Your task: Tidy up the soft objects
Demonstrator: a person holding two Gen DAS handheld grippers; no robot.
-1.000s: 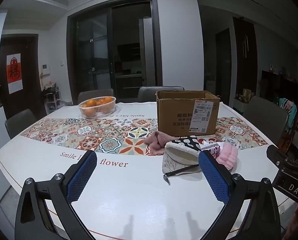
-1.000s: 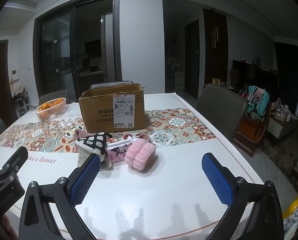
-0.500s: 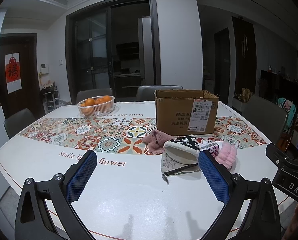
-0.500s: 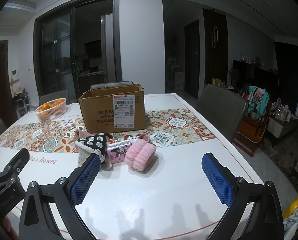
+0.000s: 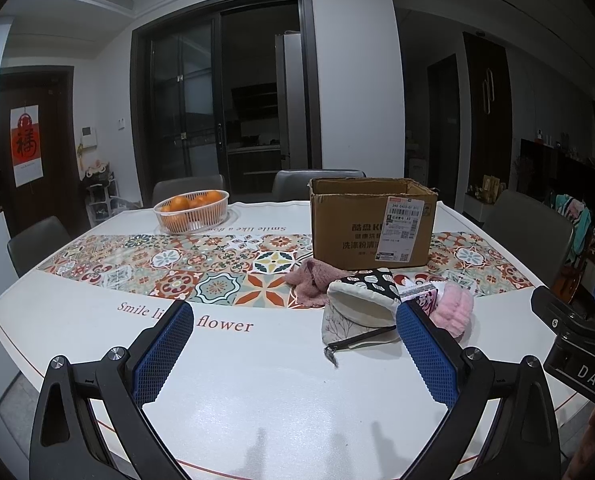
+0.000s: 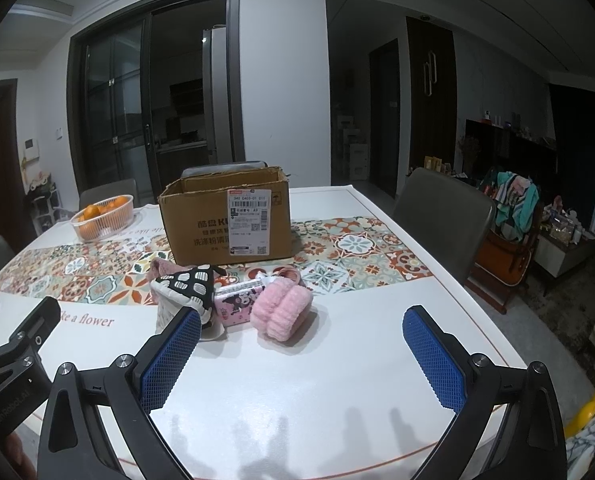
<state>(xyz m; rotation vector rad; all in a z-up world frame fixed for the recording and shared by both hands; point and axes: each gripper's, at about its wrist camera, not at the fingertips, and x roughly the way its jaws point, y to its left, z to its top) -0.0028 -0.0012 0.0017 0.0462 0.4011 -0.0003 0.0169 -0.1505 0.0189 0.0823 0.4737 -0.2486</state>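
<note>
Home dining room: dining table (image 5: 257, 380), chairs (image 6: 441, 216), fruit basket (image 5: 191, 212).

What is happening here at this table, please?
A person holds a gripper in each hand above a table. The left gripper and the right gripper both have their jaws open and hold nothing. A small pile of soft things lies in front of an open cardboard box: a fluffy pink item, a pink knitted piece, a patterned pouch and a pink packet. Nothing has been picked up yet.
</note>
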